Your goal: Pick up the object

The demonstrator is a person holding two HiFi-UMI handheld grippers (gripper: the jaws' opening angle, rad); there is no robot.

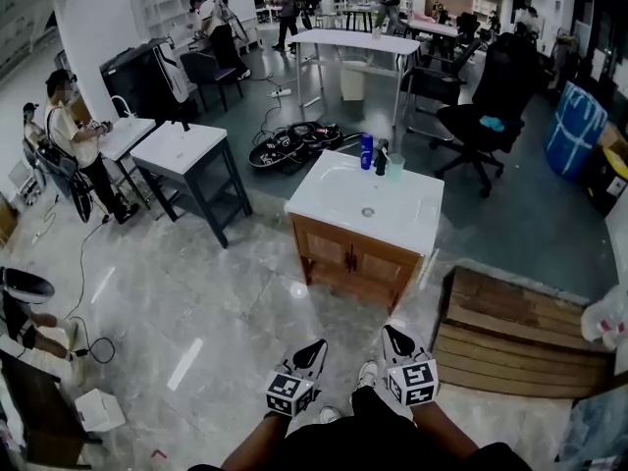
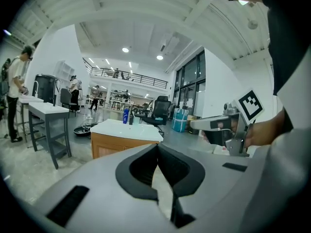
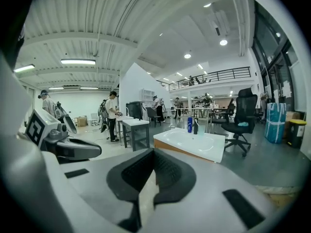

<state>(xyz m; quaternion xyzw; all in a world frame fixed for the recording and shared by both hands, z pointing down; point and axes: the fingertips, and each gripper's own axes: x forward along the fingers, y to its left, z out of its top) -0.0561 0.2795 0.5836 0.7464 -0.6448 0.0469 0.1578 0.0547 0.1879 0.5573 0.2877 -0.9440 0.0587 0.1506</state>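
Observation:
A white sink top (image 1: 334,202) on a wooden cabinet (image 1: 353,258) stands ahead of me on the floor. At its far edge stand a blue can (image 1: 366,151), a black bottle (image 1: 381,157) and a clear cup (image 1: 394,167). The can (image 3: 189,124) and bottle (image 3: 195,126) also show far off in the right gripper view. My left gripper (image 1: 316,345) and right gripper (image 1: 391,331) are held side by side close to my body, well short of the cabinet. Both are shut with nothing between the pads, as the left gripper (image 2: 158,147) and right gripper (image 3: 153,152) show in their own views.
A wooden pallet (image 1: 520,334) lies on the floor at the right. Grey tables (image 1: 186,150) stand at the left with people (image 1: 78,135) near them. Behind the sink lie cables (image 1: 294,145); a black office chair (image 1: 491,106) and a blue barrel (image 1: 574,126) are further right.

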